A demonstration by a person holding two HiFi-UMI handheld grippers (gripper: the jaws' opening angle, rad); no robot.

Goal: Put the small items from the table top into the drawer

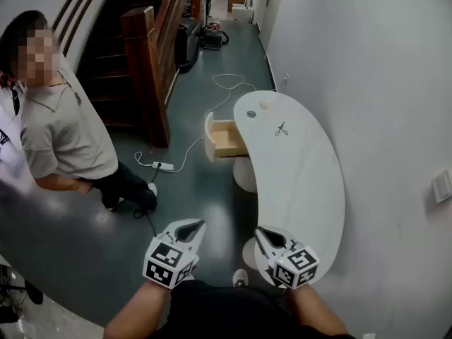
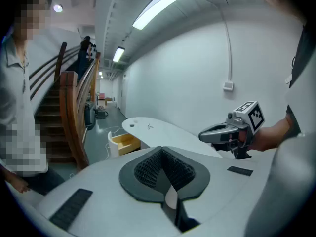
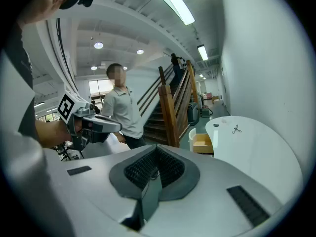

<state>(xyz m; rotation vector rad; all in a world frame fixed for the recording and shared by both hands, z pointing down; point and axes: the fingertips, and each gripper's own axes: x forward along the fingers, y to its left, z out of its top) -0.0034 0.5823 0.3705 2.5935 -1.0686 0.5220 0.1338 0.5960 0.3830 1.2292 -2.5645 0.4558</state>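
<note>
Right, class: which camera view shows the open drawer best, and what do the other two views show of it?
The head view: it looks down into the drawer, pulled out from the white table, so its wooden inside shows. In the left gripper view the drawer is small and far, seen from low down; the right gripper view shows it likewise.

Scissors lie on the tabletop toward its far end. A small item sits to their left near the tabletop's left edge, and a second small item sits just beyond it. The drawer stands pulled out from the tabletop's left side at that far end. A power strip lies on the floor left of the tabletop, with a staircase beyond it, a person well to the left, and the wall along the tabletop's right.
</note>
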